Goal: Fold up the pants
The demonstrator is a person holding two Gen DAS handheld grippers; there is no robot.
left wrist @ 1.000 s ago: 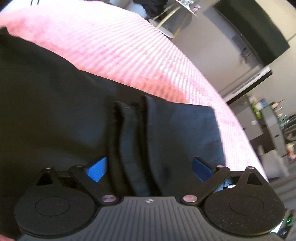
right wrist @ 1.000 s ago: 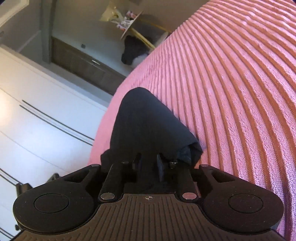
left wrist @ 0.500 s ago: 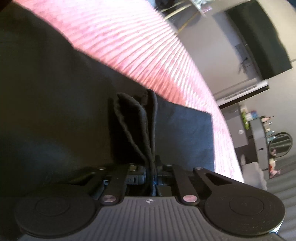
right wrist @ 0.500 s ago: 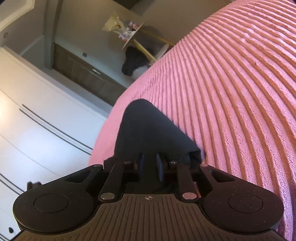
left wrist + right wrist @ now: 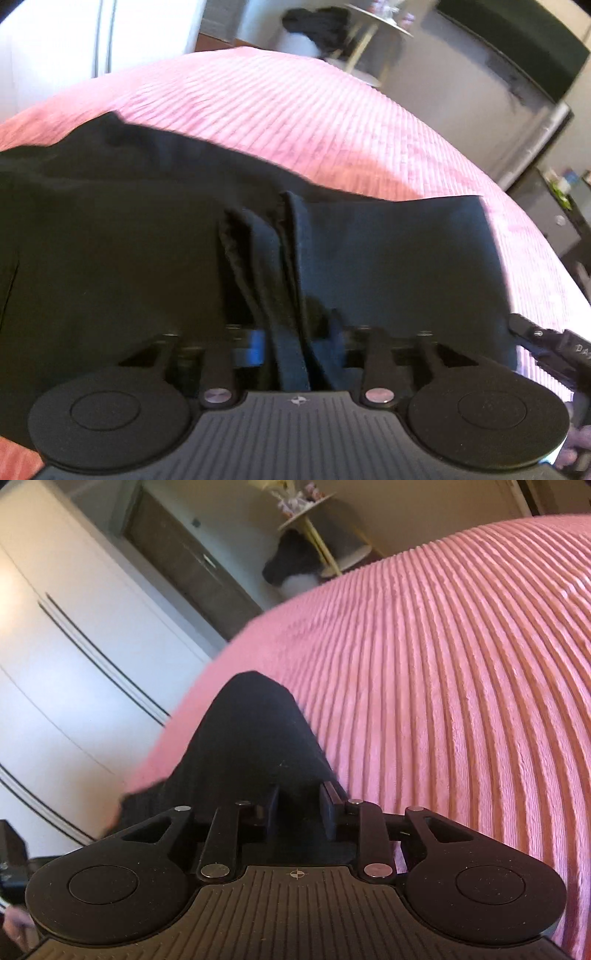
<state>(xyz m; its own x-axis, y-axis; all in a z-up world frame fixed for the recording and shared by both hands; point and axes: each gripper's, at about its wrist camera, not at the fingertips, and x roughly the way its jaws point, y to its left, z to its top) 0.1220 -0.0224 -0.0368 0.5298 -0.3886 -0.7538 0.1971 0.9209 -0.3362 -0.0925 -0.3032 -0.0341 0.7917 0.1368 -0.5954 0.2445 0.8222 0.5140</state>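
Note:
Black pants (image 5: 110,258) lie on a pink ribbed bedspread (image 5: 295,110). My left gripper (image 5: 295,339) is shut on a bunched fold of the pants' edge, which rises in ridges between the jaws. The rest of the pants spreads left and right of it. In the right wrist view my right gripper (image 5: 297,808) is shut on another part of the black pants (image 5: 255,731), which stands up as a dark peak above the bedspread (image 5: 461,701). The other gripper's tip shows at the right edge of the left wrist view (image 5: 546,343).
A white wardrobe (image 5: 74,646) stands beside the bed. A small round side table (image 5: 314,524) with dark clothing under it is beyond the bed's far edge. A dark screen (image 5: 517,48) and shelves are at the far right.
My left gripper went from open to shut on the pants fold, then lifted and tilted so more of the bed shows. My right gripper kept its hold and moved the cloth slightly.

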